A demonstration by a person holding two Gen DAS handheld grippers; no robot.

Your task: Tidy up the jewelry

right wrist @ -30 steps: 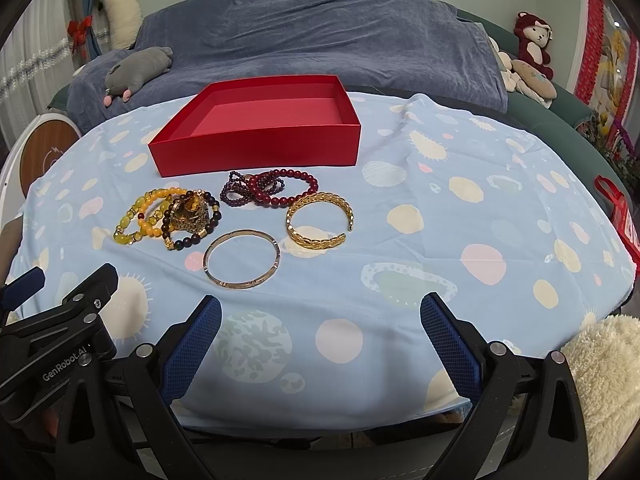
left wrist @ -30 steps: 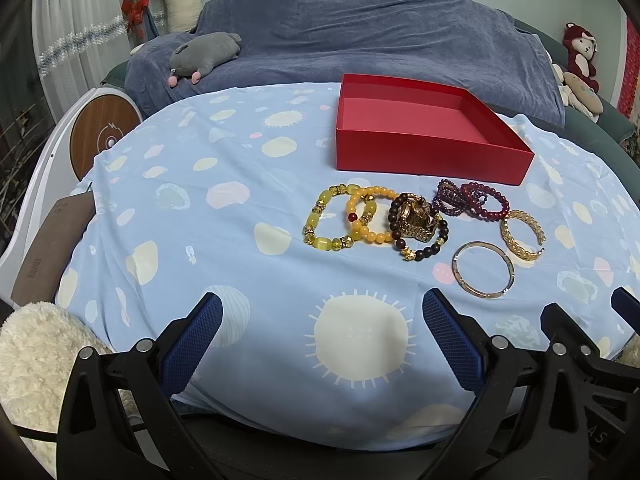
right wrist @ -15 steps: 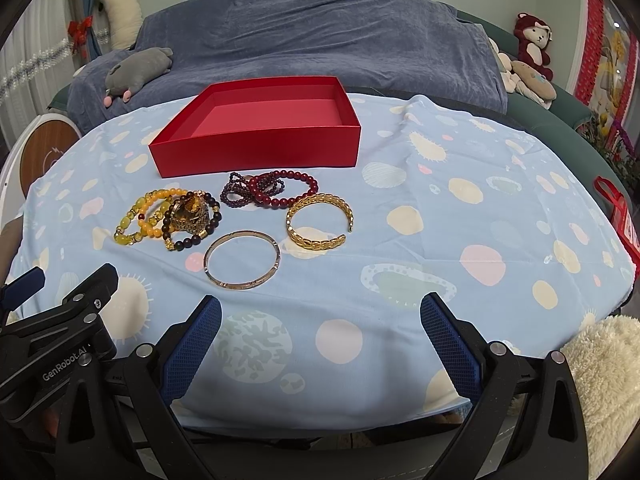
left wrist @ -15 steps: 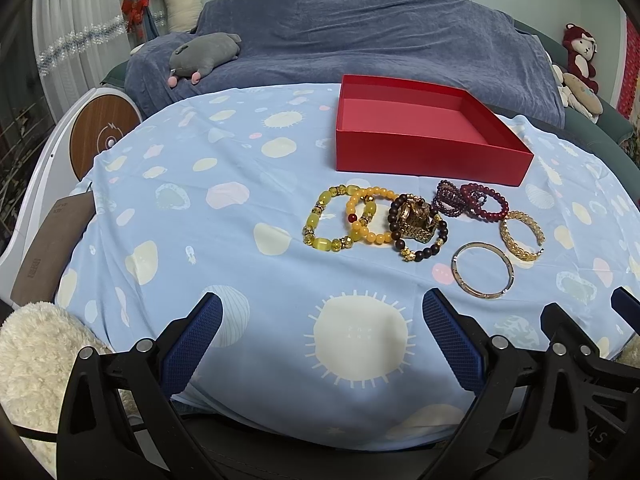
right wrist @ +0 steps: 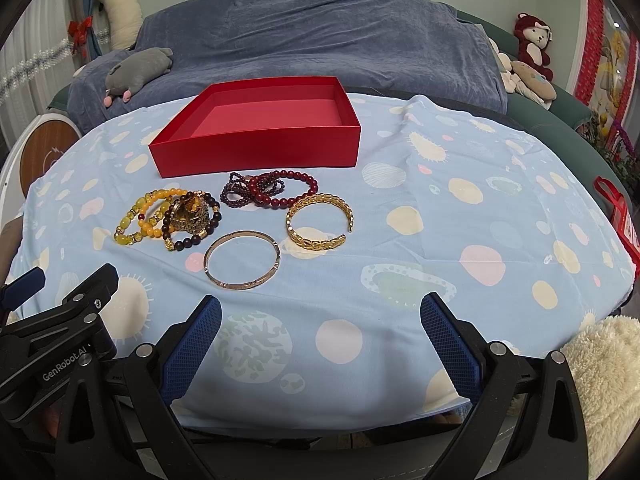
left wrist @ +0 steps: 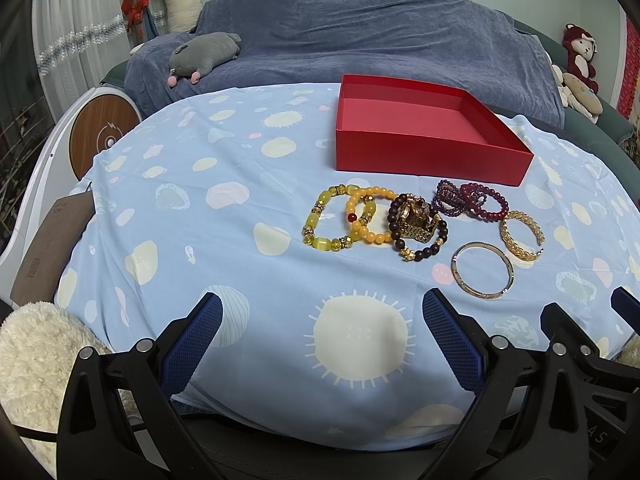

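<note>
Bracelets (left wrist: 420,224) lie flat in a row along the red box's (left wrist: 424,160) front wall.

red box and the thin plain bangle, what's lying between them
In the right wrist view, the dark red bead bracelets lie between the red box and the thin bangle.

Beyond the claws, a matt red paper box (right wrist: 260,152) sits on smooth printed cloth (right wrist: 440,216); nearer lie glossy bead bracelets (right wrist: 160,216), a polished metal bangle (right wrist: 242,260) and a textured gold cuff (right wrist: 320,220)
</note>
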